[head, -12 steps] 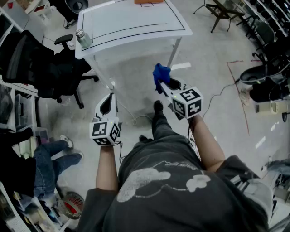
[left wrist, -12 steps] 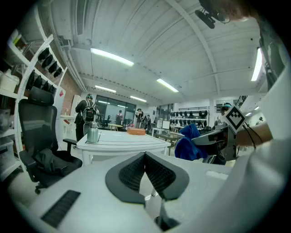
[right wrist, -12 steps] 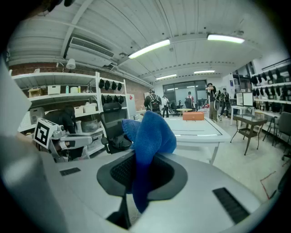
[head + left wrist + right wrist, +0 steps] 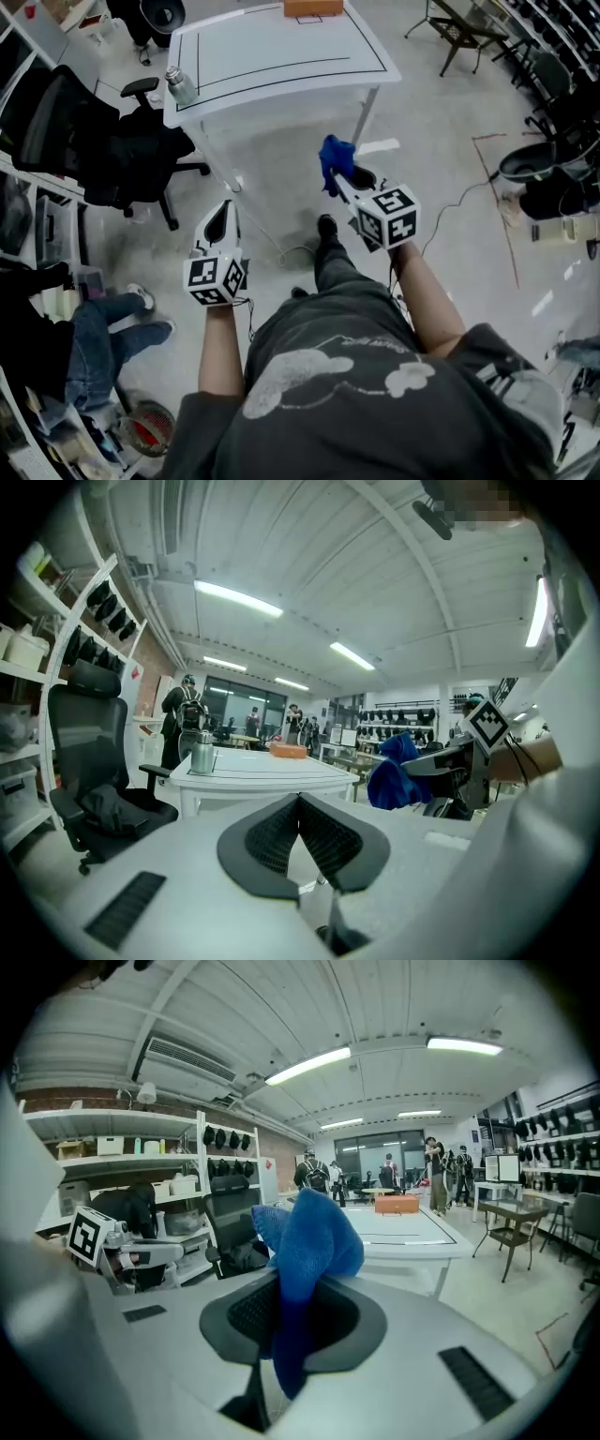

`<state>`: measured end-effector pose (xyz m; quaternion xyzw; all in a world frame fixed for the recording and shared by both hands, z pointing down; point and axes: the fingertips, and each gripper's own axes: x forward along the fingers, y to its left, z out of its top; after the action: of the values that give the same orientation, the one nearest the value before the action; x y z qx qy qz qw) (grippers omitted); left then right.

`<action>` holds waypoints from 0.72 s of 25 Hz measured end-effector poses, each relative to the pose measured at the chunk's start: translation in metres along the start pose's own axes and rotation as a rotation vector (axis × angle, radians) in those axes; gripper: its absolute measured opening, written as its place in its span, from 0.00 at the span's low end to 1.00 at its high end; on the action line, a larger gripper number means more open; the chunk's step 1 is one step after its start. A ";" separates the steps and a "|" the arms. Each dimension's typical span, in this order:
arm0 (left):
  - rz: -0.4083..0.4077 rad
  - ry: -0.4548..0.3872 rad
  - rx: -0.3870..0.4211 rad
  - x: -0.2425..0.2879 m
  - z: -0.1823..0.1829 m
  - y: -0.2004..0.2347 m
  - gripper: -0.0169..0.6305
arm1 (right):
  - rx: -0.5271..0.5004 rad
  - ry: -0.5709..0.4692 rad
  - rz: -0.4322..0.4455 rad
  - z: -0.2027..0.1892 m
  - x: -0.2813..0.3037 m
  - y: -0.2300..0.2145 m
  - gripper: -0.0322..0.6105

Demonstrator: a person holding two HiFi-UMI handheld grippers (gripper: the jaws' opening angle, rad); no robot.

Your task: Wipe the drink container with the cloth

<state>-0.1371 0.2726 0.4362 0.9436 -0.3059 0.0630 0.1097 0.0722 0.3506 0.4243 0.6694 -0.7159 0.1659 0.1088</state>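
Black office chair [image 4: 89, 141] stands on the left, just beside the white desk [image 4: 281, 56]. A steel drink bottle [image 4: 178, 86] stands upright on the desk's left corner, and an orange box [image 4: 312, 7] lies at the far edge. Short of the desk, the left tongs [image 4: 224, 211] are pressed together with nothing between them. Further right, the right tongs [image 4: 343, 180] are clamped on a bunched blue cloth [image 4: 333, 155], held up in the air, well apart from the bottle.

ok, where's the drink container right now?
Head view, upper left: the drink container stands on the white table, left corner, beside the black office chair.
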 end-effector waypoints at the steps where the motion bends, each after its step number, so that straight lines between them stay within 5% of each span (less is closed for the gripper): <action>1: 0.002 0.000 0.000 0.002 0.001 0.002 0.03 | 0.007 -0.001 -0.002 0.001 0.002 -0.002 0.14; 11: 0.055 0.026 -0.021 0.035 -0.002 0.030 0.03 | 0.062 0.006 0.039 0.010 0.054 -0.034 0.14; 18: 0.122 0.066 -0.034 0.115 0.012 0.068 0.03 | 0.154 0.022 0.092 0.039 0.136 -0.099 0.15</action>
<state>-0.0838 0.1512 0.4576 0.9186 -0.3601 0.0954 0.1317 0.1628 0.2056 0.4486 0.6402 -0.7298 0.2327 0.0573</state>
